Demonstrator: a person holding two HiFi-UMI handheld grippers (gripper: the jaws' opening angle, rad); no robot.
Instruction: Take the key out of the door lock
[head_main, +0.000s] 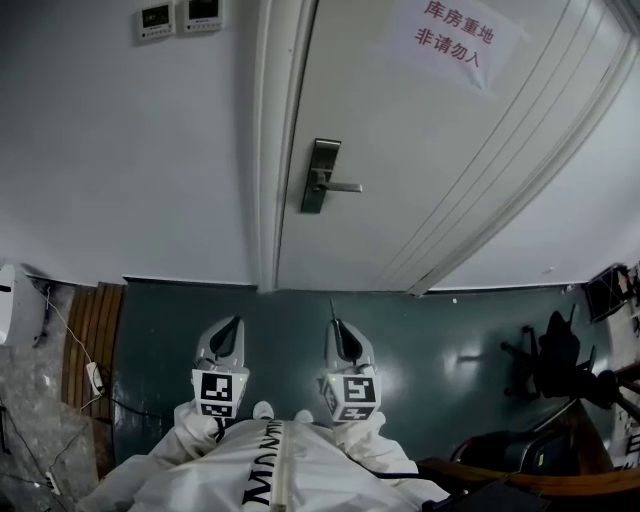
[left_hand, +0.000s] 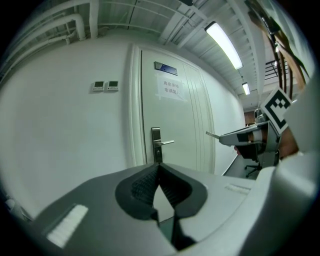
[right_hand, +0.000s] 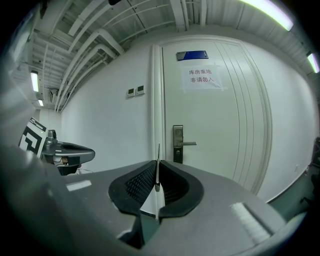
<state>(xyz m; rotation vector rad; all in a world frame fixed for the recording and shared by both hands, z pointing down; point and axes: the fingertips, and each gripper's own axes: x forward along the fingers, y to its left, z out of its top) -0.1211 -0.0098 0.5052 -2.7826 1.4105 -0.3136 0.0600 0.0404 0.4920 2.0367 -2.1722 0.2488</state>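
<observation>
The right tool pinches the thin key by one end — a jolt could pivot it loose. The left tool is pressed together, empty; the door lock stands well ahead.

- One door.
- One lock plate on the door.
- One paper notice on the door.
- Two wall panels left of the door.
- Two grippers facing the door: left gripper, right gripper.
- One key.
- One office chair right of the door.

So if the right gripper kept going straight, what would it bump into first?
Most likely the door, close to its lock plate. Nothing shows in between, though the distance is hard to judge. The key held by the right gripper sticks out, so it would touch first.
</observation>
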